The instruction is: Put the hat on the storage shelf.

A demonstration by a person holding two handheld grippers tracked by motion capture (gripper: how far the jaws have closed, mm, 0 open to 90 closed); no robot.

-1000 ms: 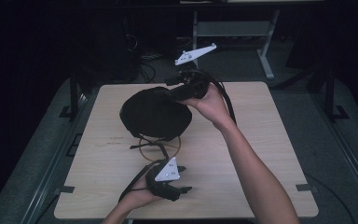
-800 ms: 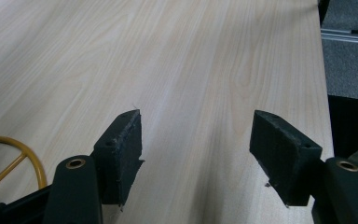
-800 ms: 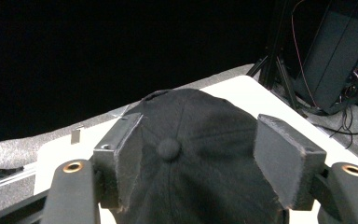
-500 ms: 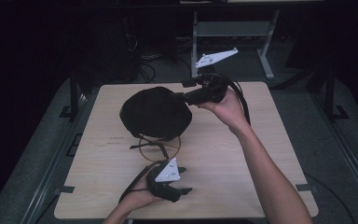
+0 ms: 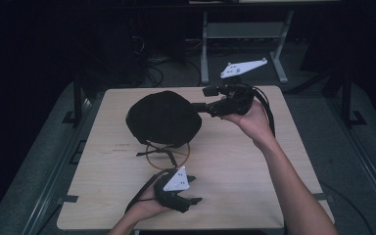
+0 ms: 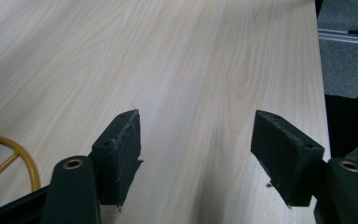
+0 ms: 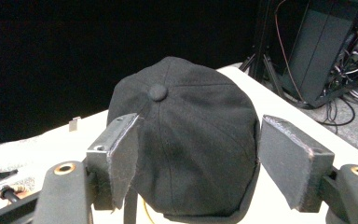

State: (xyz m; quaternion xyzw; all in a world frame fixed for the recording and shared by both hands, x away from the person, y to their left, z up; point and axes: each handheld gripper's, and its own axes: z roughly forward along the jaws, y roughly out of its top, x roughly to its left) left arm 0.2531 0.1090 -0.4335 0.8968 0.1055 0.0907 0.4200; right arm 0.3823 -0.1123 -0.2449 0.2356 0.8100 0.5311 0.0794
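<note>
A black cap (image 5: 162, 118) sits on a yellow wire stand (image 5: 169, 152) at the middle of the wooden table (image 5: 254, 161). My right gripper (image 5: 204, 99) hovers just to its right, jaws pointing at it. They have just been opening and stand open, with nothing between them. In the right gripper view the cap (image 7: 191, 140) lies just beyond the right gripper (image 7: 198, 158). My left gripper (image 5: 195, 191) rests near the table's front edge, open and holding nothing. The left gripper view has the left gripper (image 6: 198, 149) over bare wood, with the yellow stand (image 6: 9, 154) at the left.
Black straps (image 5: 152, 152) hang from the cap onto the table beside the stand. A grey metal frame (image 5: 245, 29) and cables (image 5: 161, 68) stand on the floor beyond the far edge. Bare wood lies to the right of the cap and along the front.
My right gripper has drawn back to the right, from the cap's right edge to a short gap away. The cap stays on the stand. The left gripper has not moved.
</note>
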